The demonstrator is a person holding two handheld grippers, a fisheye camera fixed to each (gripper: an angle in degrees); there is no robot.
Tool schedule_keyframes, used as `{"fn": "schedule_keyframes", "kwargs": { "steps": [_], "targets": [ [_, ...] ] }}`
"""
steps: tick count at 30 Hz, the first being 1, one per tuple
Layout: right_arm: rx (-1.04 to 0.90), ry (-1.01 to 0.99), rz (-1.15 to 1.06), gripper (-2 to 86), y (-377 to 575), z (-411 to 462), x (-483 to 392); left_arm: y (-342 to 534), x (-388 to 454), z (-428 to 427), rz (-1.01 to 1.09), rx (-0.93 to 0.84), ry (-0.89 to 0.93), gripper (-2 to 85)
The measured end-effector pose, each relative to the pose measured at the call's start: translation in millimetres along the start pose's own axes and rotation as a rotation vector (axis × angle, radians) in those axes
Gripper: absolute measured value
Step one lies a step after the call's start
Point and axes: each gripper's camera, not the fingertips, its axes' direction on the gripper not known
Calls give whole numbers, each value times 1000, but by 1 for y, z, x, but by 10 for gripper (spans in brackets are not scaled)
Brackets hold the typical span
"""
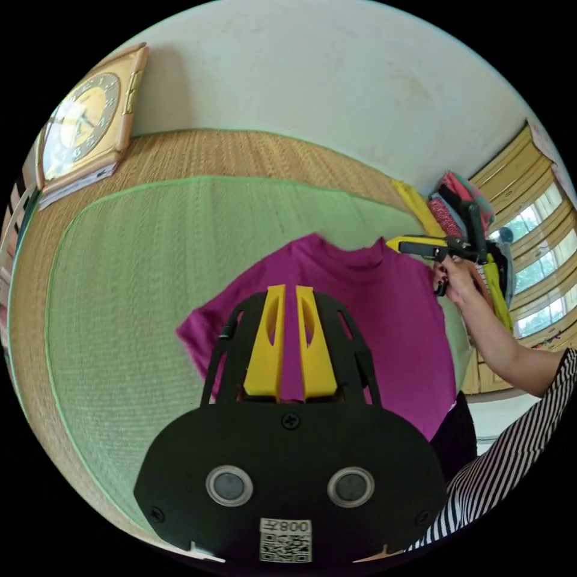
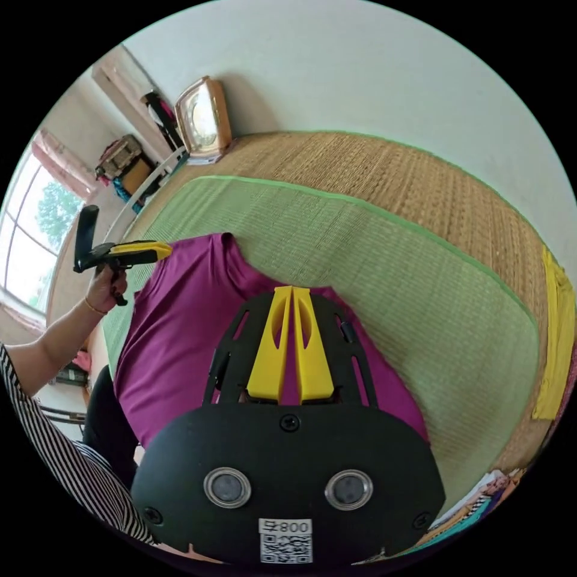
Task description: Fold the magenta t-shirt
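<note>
The magenta t-shirt (image 1: 384, 312) is held up over the green mat (image 1: 138, 282), its collar at the top and one sleeve drooping to the left. My left gripper (image 1: 290, 291) has its yellow jaws almost together, with magenta cloth in the narrow gap. In the right gripper view the left gripper (image 2: 165, 247) pinches one shoulder of the t-shirt (image 2: 180, 336). My right gripper (image 2: 292, 290) has its jaw tips touching on the cloth. The left gripper view shows the right gripper (image 1: 393, 243) at the other shoulder, beside the collar.
The green mat (image 2: 409, 270) lies on a woven straw mat (image 2: 421, 174) against a pale wall. A framed clock (image 1: 84, 129) leans at the far corner. A yellow cloth (image 2: 556, 336) and piled clothes (image 1: 457, 204) lie at the side. A person's striped sleeve (image 1: 511, 463) is close by.
</note>
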Motion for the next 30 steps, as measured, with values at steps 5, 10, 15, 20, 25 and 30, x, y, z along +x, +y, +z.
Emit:
{"fn": "schedule_keyframes", "kwargs": {
  "steps": [5, 10, 15, 20, 25, 30],
  "targets": [
    [-58, 74, 58, 1, 0, 25, 3, 25, -11, 14, -103, -53, -30, 5],
    [-70, 126, 85, 1, 3, 22, 11, 30, 11, 22, -104, -30, -45, 2],
    [41, 73, 76, 1, 26, -3, 2, 38, 40, 26, -89, 42, 15, 2],
    [-71, 103, 23, 1, 43, 22, -7, 55, 55, 53, -147, -21, -19, 2],
    [49, -4, 101, 1, 77, -13, 17, 60, 78, 68, -184, 21, 41, 6],
    [248, -43, 163, 6, 181, -86, 34, 46, 140, 85, -39, 67, 219, 21]
  ]
}}
